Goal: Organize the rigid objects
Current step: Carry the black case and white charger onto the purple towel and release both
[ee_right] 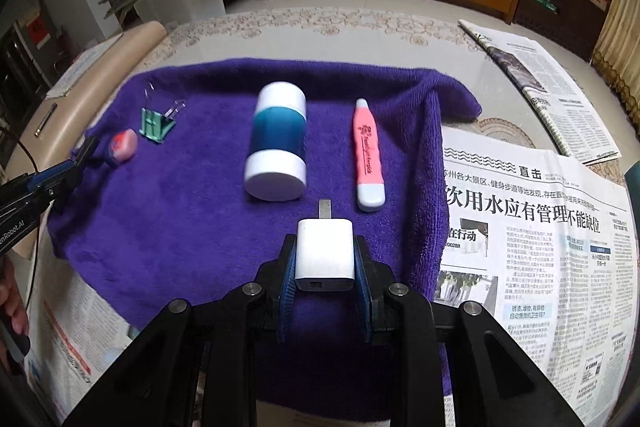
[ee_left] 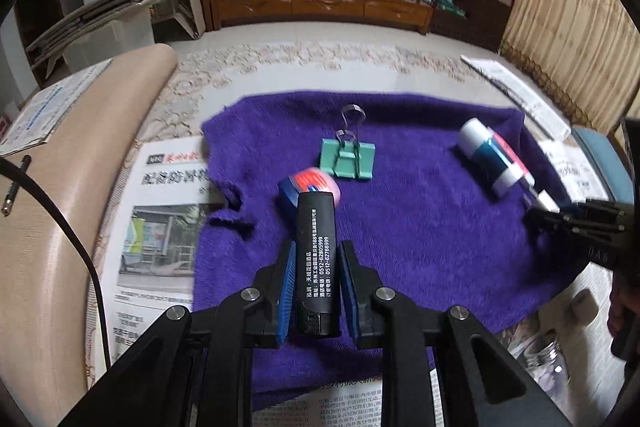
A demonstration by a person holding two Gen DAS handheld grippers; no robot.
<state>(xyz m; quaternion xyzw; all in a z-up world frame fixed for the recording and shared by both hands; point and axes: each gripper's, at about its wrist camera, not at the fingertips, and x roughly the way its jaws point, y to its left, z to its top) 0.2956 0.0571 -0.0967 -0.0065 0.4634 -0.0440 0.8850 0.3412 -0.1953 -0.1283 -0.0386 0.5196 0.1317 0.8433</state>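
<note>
A purple towel (ee_right: 192,227) covered the worktop's middle, carrying a blue-and-white bottle (ee_right: 278,143), pink pen (ee_right: 368,159), green binder clip (ee_left: 348,159) and small eraser (ee_right: 122,145). The left tongs (ee_left: 316,271) clamped a black lighter (ee_left: 316,259); the right tongs (ee_right: 325,267) clamped a white charger plug (ee_right: 325,255), both above the towel's near edge.

On the one purple towel (ee_right: 192,227) lie four loose things: one green binder clip (ee_right: 154,125) at far left; one small red-and-blue eraser (ee_right: 120,145) just near of it; one white-and-teal bottle (ee_right: 278,143) in the middle; one pink pen (ee_right: 368,159) to its right; two more are held above (one black lighter (ee_left: 316,259), one white charger (ee_right: 325,253)); two grippers, one per item.
</note>
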